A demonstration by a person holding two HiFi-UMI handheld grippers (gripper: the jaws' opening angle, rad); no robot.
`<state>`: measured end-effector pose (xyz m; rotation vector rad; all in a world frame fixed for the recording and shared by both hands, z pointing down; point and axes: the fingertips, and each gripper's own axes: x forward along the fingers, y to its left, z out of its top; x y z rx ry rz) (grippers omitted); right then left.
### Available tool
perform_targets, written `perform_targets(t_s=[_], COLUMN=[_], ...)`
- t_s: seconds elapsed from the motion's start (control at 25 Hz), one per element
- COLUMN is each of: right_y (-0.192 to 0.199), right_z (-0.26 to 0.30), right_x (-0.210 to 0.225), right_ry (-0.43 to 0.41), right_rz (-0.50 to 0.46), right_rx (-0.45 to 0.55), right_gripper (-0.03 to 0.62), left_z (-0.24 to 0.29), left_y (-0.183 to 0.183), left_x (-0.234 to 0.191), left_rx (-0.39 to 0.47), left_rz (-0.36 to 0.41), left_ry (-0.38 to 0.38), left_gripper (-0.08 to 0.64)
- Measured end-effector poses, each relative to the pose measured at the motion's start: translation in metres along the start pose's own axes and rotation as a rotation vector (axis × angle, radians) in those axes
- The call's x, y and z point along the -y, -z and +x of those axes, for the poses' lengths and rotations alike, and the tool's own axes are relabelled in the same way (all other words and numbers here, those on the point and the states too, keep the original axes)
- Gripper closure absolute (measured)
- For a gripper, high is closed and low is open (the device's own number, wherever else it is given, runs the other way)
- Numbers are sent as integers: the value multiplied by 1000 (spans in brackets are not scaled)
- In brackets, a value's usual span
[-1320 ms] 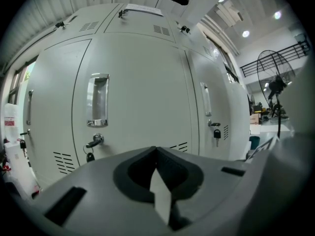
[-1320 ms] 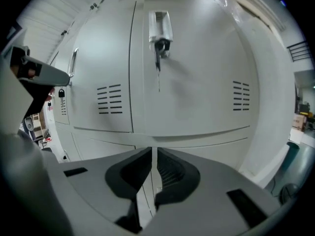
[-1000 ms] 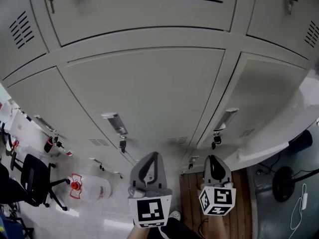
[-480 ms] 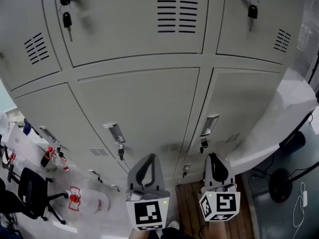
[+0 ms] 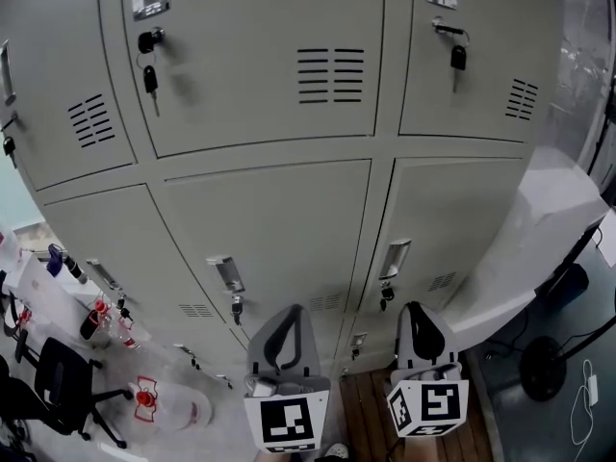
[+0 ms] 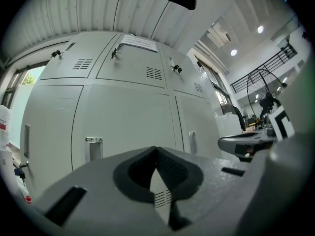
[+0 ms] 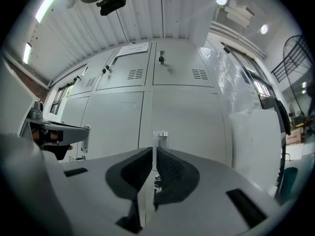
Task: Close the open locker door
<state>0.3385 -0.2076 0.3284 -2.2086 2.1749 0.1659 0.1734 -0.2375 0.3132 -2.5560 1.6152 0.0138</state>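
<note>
Since a second ago the head view has tipped upward, so both tools now sit lower in it and more of the upper lockers shows. Nearest, the left tool [image 5: 287, 314] is clenched with its tips touching and nothing between them. Just beside it, the right tool [image 5: 416, 308] is clenched too, only a thin slit left between its pads, and it grasps nothing. Beyond them, apart from both tools, stands the lower-row locker door [image 5: 452, 215] straight ahead of the right tool; its handle [image 5: 394, 256] has a key [image 5: 386, 293] hanging below, and the door looks flush with its frame. Farther up are the upper lockers [image 5: 260, 56]. An office chair [image 5: 58, 383] stands well off to the left.
</note>
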Motion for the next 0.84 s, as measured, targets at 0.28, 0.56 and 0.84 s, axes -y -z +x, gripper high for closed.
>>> perform_targets(t_s=[0.28, 0.56, 0.84], right_y=[-3, -2, 1], right_z=[-2, -4, -3], right_x=[-1, -1, -2], right_ry=[-7, -2, -4], right_rz=[0, -2, 1], right_rx=[1, -4, -13], right_gripper=[554, 554, 554], left_z=[-3, -3, -2], left_y=[-2, 0, -1], left_x=[1, 2, 3], left_rx=[2, -2, 1], left_rz=[1, 0, 1], left_ry=[0, 6, 9], left_gripper=[558, 558, 558])
